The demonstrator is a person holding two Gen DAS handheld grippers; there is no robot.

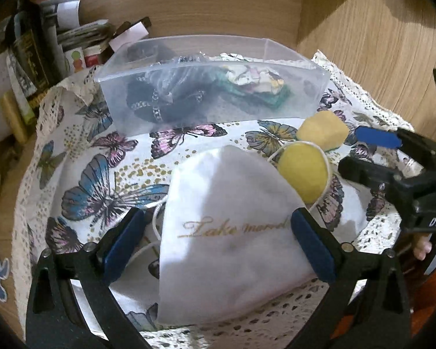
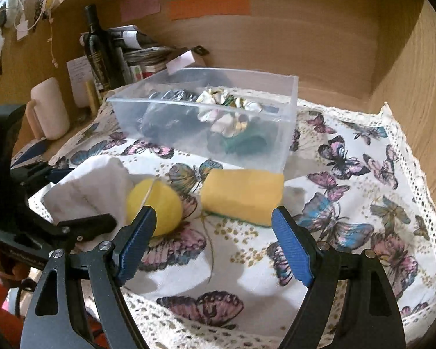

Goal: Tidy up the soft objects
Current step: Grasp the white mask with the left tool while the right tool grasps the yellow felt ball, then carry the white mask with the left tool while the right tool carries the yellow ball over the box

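A white drawstring pouch (image 1: 229,226) with gold lettering lies on the butterfly cloth (image 1: 107,174), between the open jaws of my left gripper (image 1: 218,226). A yellow ball (image 1: 303,170) and a yellow sponge (image 1: 322,129) lie just behind it. A clear plastic bin (image 1: 209,87) at the back holds dark fabric and a floral item. In the right wrist view my right gripper (image 2: 215,232) is open and empty, in front of the sponge (image 2: 242,193) and beside the ball (image 2: 155,206). The pouch (image 2: 87,186) lies at left, the bin (image 2: 206,116) behind.
A dark bottle (image 2: 97,49), papers and a pale cylinder (image 2: 51,109) crowd the back left. Wooden walls (image 2: 407,72) close in the back and right. My right gripper shows in the left wrist view (image 1: 372,151) at right.
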